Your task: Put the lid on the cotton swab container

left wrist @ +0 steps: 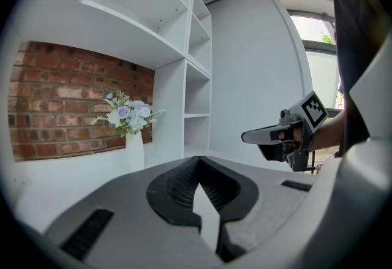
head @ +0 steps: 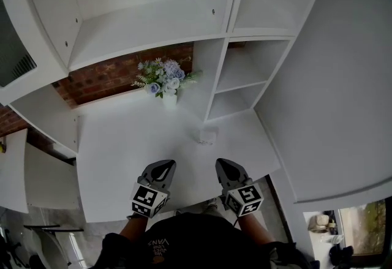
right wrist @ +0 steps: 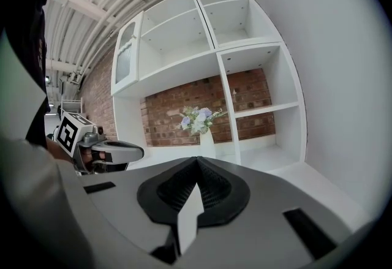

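Jaws of the left gripper and the right gripper are pressed together, nothing between them, side by side over the white surface's near edge. The small cotton swab container stands farther back, between them and the flower vase.

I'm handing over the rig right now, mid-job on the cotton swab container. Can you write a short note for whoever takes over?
Left gripper: fingers shut, empty, over the near edge of the white desk.
Right gripper: fingers shut, empty, beside the left one.
Cotton swab container: small and pale, on the desk ahead of the right gripper, near the foot of the shelf unit. Neither gripper touches it.
Vase of flowers: at the back of the desk.
Done: unclear. The container is too small to tell whether its lid is on, and no separate lid shows.
Left: check the lid; fit it if it is off.
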Tool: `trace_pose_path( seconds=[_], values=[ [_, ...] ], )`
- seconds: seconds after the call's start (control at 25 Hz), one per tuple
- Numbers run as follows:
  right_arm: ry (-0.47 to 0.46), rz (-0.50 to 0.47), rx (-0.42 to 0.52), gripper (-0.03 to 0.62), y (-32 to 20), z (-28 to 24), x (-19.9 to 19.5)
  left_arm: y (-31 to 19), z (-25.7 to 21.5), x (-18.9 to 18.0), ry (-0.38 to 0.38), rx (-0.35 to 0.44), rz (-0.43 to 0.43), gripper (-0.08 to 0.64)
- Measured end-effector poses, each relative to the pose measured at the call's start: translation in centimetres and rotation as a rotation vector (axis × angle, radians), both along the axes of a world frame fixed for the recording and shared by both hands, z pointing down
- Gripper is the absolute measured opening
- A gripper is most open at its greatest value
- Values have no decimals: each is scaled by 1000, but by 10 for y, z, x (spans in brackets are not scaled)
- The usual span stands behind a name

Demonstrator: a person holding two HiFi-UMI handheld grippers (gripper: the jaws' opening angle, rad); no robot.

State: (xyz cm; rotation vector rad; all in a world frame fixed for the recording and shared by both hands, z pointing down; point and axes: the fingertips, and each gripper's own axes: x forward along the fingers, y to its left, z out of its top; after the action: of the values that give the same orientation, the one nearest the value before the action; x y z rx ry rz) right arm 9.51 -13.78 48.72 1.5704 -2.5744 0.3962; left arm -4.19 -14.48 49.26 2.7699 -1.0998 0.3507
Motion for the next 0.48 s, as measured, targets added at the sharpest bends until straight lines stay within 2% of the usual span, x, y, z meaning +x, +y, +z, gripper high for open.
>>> trace_pose_path(
  seconds=[0.48],
  values=[
    [18,35,15,0,34,-2,-26,28,2,-22,3,11,56,6]
  ],
)
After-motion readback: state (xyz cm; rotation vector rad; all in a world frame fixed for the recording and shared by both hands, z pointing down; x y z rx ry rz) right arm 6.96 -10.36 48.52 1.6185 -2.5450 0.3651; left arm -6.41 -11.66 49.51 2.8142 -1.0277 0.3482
